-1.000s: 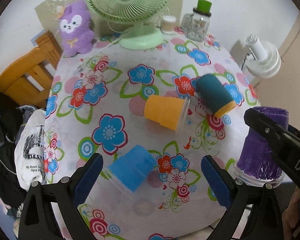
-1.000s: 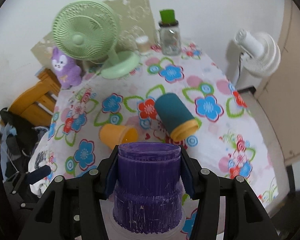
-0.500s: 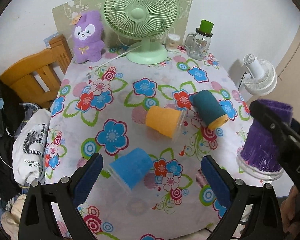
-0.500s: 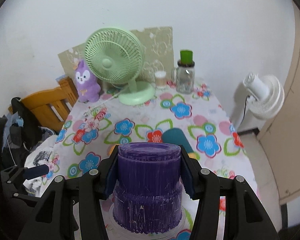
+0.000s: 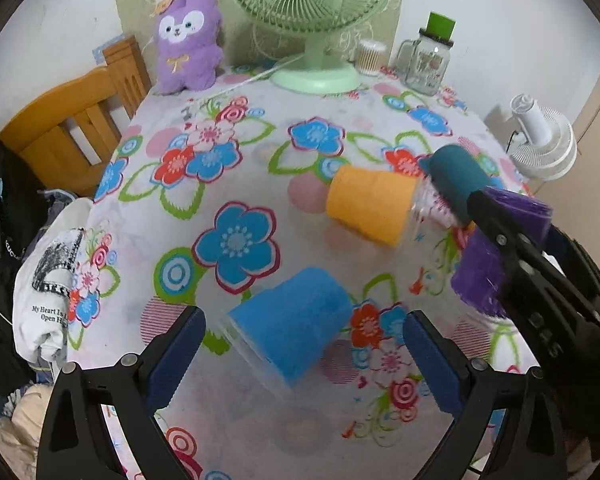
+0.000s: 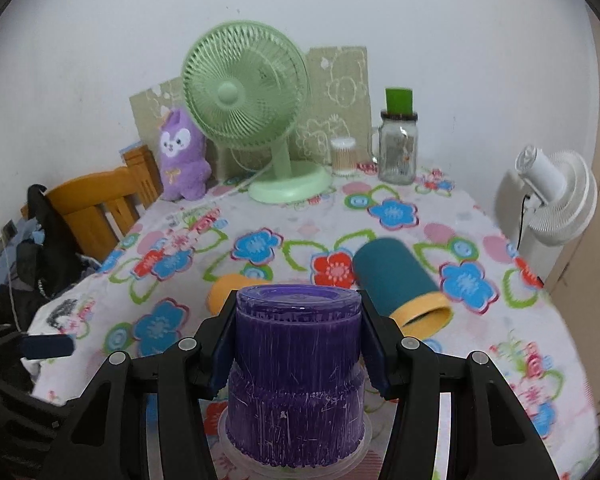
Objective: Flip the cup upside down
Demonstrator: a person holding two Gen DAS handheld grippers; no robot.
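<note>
Four cups share the floral table (image 5: 236,208) before the green fan (image 6: 246,92): the right tongs (image 6: 296,344) clench the upturned purple cup (image 6: 296,380) nearest, beyond it lie orange (image 5: 370,210) and teal (image 6: 396,280) ones. Released, the left tongs (image 5: 300,356) flank the toppled blue cup (image 5: 288,332); left of the table, white cloth (image 5: 48,292) reads "My Heart".

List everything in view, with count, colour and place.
purple cup: 1, purple, base up, near table edge, in right gripper
blue cup: 1, blue, on its side, near edge
orange cup: 1, orange, on its side, mid-table
teal cup: 1, teal, orange rim, on its side
desk fan: 1, green, far end
plush toy: 1, purple, beside fan
glass jar: 1, clear, green lid
floor fan: 1, white, off table
chair: 1, wooden
tablecloth: 1, floral
left hand-held gripper: open, around blue cup
right hand-held gripper: shut on purple cup
</note>
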